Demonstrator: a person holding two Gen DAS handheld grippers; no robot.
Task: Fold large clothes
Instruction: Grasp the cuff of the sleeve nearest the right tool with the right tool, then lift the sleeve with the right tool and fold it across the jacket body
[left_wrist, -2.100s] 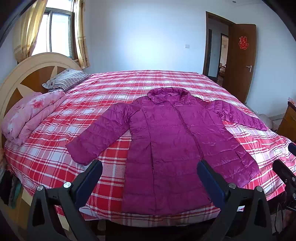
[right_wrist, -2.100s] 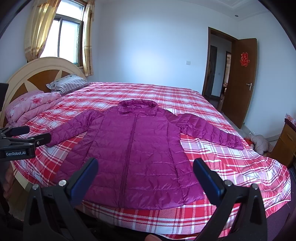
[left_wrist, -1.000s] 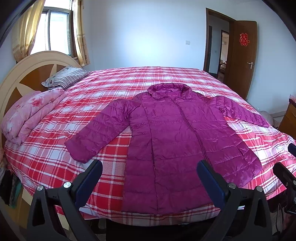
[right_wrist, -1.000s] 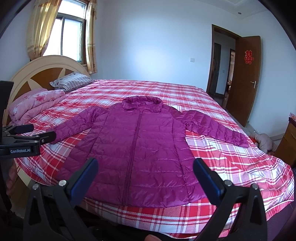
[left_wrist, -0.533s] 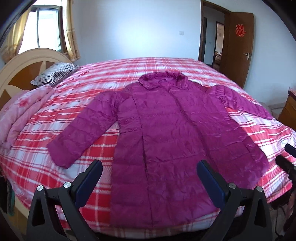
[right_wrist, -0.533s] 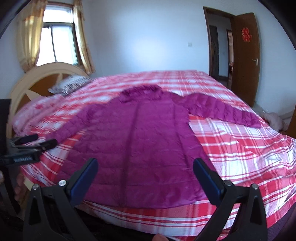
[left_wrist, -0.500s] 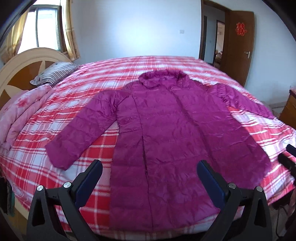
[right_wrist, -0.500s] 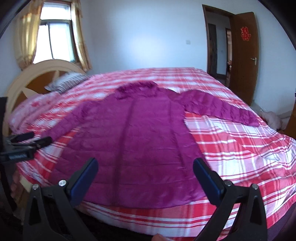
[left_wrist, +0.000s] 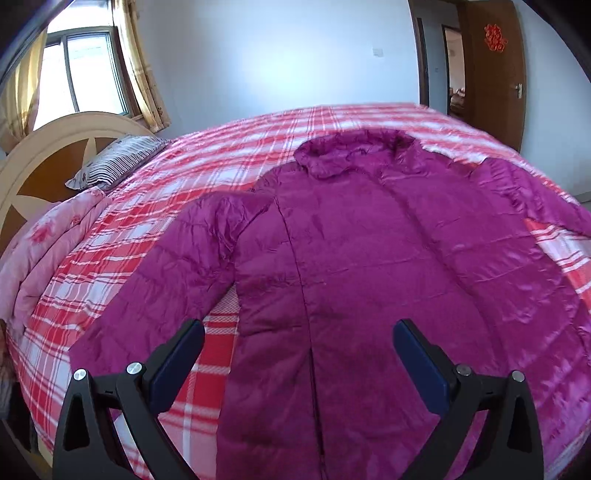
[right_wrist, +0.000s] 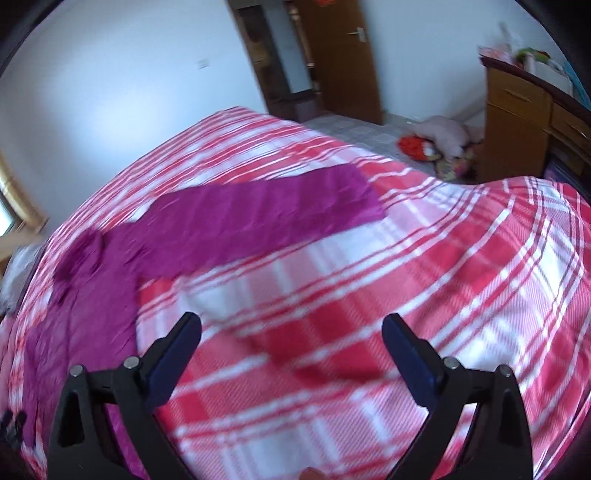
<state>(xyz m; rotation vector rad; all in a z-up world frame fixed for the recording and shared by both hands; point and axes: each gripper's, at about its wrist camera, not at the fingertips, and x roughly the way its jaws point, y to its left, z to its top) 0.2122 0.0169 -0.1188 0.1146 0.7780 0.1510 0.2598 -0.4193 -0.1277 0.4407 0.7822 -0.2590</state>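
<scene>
Magenta and quilted, the jacket (left_wrist: 354, 266) lies flat and face up on the plaid bed (left_wrist: 207, 173), collar toward the far edge, hem at the near edge, both sleeves spread outward. The left gripper (left_wrist: 297, 352) hovers above the lower body of the jacket, its fingers (left_wrist: 177, 354) wide apart and holding nothing. The right gripper (right_wrist: 291, 345), equally wide open and empty, looks over bare bedspread toward the right sleeve (right_wrist: 266, 218), which reaches for the bed's right edge; that view is blurred. No fold is made yet, and the first step appears to be bringing a sleeve in across the body. It would go best with the cuff (right_wrist: 364, 195) pinched at its end, lifted just clear of the bed and laid straight over the chest, the puffy fabric pressed flat so it does not spring back or drag the body askew.
</scene>
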